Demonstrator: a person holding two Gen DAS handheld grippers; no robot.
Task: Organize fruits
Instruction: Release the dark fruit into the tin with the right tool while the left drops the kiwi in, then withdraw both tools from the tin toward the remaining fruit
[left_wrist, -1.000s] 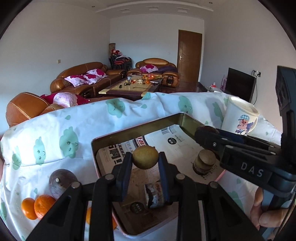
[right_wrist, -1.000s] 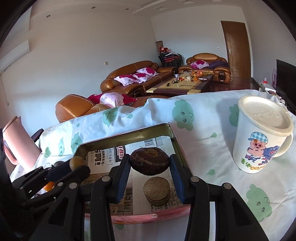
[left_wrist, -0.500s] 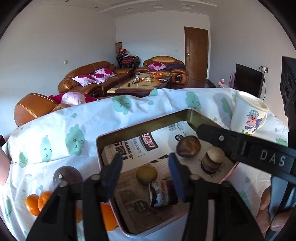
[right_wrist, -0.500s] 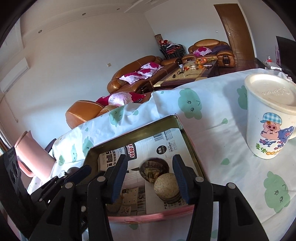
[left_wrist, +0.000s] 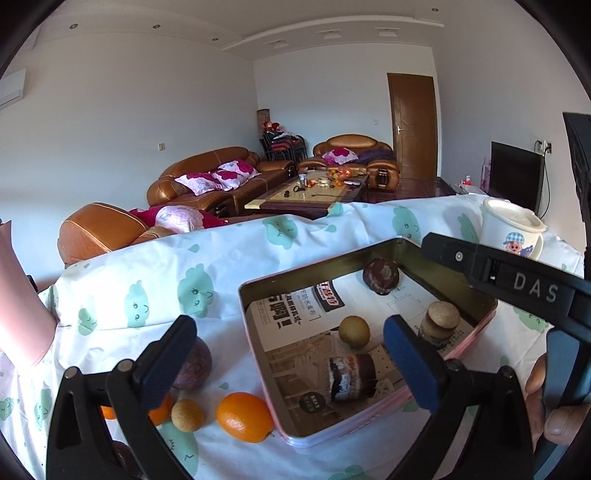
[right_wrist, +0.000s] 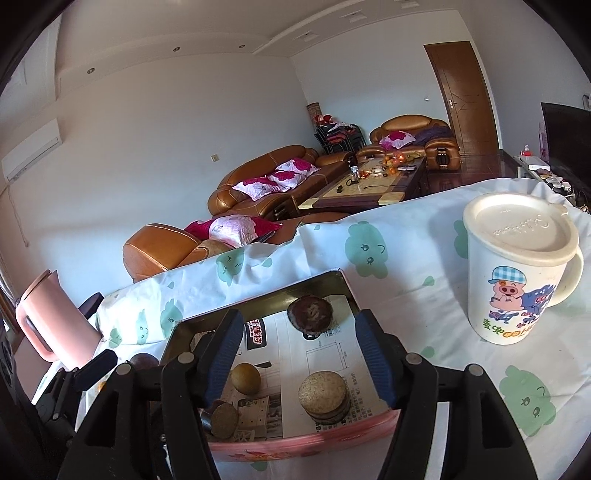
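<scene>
Left wrist | tin: 1 yellow fruit | tablecloth: 1 orange

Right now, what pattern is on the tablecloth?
White tablecloth with green smiling clouds, clearest in the right wrist view.

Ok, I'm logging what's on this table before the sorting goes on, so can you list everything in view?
tin tray: one, pink rim, paper-lined, on the tablecloth
dark round fruit: one, brown, far corner of the tray
yellow-green fruit: one, middle of the tray
stacked discs: one pile, tan and brown, near right of the tray
layered cylinder: one, dark and pale, on its side in the tray
orange: one fully seen, outside the tray's left wall
small tan fruit: one, beside the orange
purple fruit: one, behind the left finger
mug: one, white, lidded, pig cartoon, right of the tray
pink jug: one, far left
left gripper: fingers open, empty
right gripper: fingers open, empty
</scene>
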